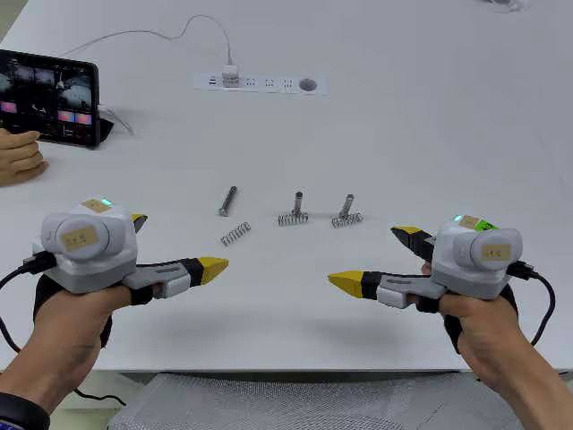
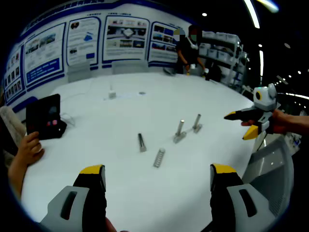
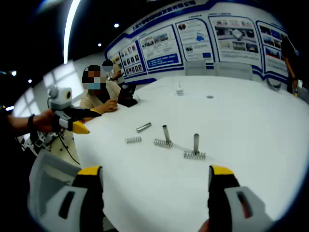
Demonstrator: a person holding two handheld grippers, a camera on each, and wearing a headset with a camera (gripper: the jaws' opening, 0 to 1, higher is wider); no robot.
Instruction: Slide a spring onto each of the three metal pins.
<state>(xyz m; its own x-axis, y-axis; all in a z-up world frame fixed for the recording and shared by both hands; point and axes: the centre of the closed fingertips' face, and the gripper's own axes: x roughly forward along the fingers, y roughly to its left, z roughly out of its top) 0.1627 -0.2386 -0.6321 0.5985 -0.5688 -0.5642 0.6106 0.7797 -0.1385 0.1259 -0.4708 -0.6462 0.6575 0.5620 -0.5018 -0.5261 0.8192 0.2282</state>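
Table [image 1: 403, 116], power strip [image 1: 260, 83], tablet [image 1: 49, 97], lying pin [image 1: 228, 201], loose spring [image 1: 235, 234], two upright pins [image 1: 297, 202], springs [image 1: 293, 219] seemingly at bases

Shiny metal pins [image 1: 228, 201], wire spring [image 1: 235, 234], matt white table [image 1: 403, 116]

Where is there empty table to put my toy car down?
Bare table lies between the left tongs and right tongs, and between the pins and the power strip. It is crowded around the pins and springs.

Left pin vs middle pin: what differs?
The left pin lies flat on the table; the middle pin stands upright. A spring lies at the middle pin's foot; the loose spring near the left pin lies apart from it. Both are grey metal, with bare shafts.
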